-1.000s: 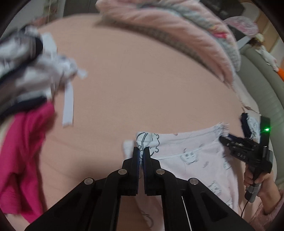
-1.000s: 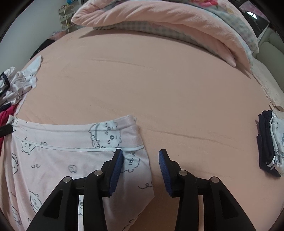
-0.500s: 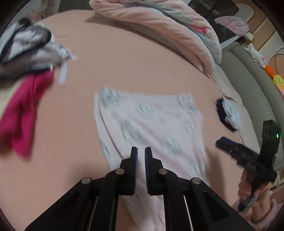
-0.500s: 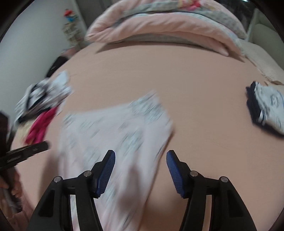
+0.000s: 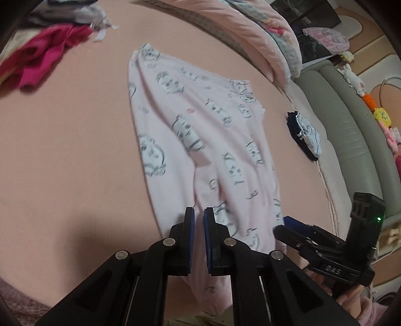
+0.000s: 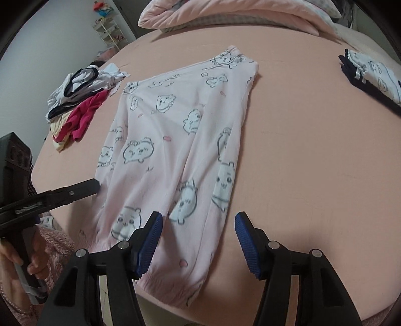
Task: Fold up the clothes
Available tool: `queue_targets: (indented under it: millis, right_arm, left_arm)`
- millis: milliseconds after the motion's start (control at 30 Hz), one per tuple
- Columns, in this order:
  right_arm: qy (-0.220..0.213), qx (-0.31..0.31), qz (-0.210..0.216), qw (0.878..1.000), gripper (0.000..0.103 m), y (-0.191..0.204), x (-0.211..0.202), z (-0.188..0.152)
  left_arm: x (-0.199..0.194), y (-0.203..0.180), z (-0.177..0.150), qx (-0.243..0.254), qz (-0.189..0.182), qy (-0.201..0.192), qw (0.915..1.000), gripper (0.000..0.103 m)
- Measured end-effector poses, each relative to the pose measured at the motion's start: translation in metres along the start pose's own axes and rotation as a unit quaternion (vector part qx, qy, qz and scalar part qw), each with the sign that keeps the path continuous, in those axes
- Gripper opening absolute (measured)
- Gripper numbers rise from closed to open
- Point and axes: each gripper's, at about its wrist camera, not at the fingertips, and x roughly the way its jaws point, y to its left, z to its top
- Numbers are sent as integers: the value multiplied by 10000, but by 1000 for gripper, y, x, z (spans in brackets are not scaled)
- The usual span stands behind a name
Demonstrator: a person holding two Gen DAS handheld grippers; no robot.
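Observation:
Pale pink pajama pants (image 6: 175,140) with cartoon prints lie spread flat on the pink bed, waistband far, leg cuffs at the near edge; they also show in the left wrist view (image 5: 200,140). My left gripper (image 5: 198,215) hovers above the left leg's lower part, its jaws nearly together with a thin gap and nothing between them. My right gripper (image 6: 198,220) is open and empty above the cuffs. The left gripper also shows in the right wrist view (image 6: 75,190), left of the pants.
A pile of unfolded clothes, magenta and white (image 6: 77,105), lies at the left of the bed. A folded dark and white garment (image 6: 371,72) sits at the right. Pink bedding (image 6: 225,12) is heaped at the far end. A grey-green sofa (image 5: 351,140) borders the bed.
Both grippers pulled back from the waistband to the cuff end of the pants. The left gripper let go of the waistband corner. The pants now lie stretched out in full.

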Motion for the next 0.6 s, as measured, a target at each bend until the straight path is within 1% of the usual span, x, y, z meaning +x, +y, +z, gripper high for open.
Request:
queue_targets:
  millis: [67, 167, 233, 300, 400, 433, 467, 533, 567, 600]
  right_arm:
    - [44, -90, -95, 9999, 59, 1, 4, -5]
    - [37, -134, -271, 9995, 59, 1, 7, -13]
    - [14, -140, -330, 9994, 59, 1, 5, -15]
    - [13, -133, -363, 9992, 59, 1, 2, -16]
    - [3, -101, -359, 9993, 60, -1, -1, -17]
    - [2, -93, -348, 9993, 60, -2, -1, -17]
    - [-5, -104, -363, 9993, 60, -1, -1, -17]
    - [-17, -152, -413, 9990, 60, 1, -1, -19]
    - [-21, -189, -445, 9988, 60, 2, -2, -21]
    - [-38, -201, -470, 9987, 60, 3, -2, -22]
  left_arm:
    - [5, -2, -4, 164, 213, 42, 9996, 6]
    - [-3, -12, -5, 230, 326, -95, 9992, 6]
    - [-5, -15, -8, 244, 382, -132, 9989, 12]
    - [-6, -18, -12, 266, 415, -157, 9987, 28]
    - [-2, -22, -16, 319, 343, -133, 9988, 31]
    - [2, -24, -17, 409, 392, -90, 9984, 31]
    - [6, -26, -19, 506, 449, -45, 9977, 30]
    - [9, -29, -21, 597, 526, -4, 9968, 11]
    - [8, -28, -21, 548, 519, -56, 9971, 6]
    - [4, -25, -21, 442, 417, -122, 9981, 5]
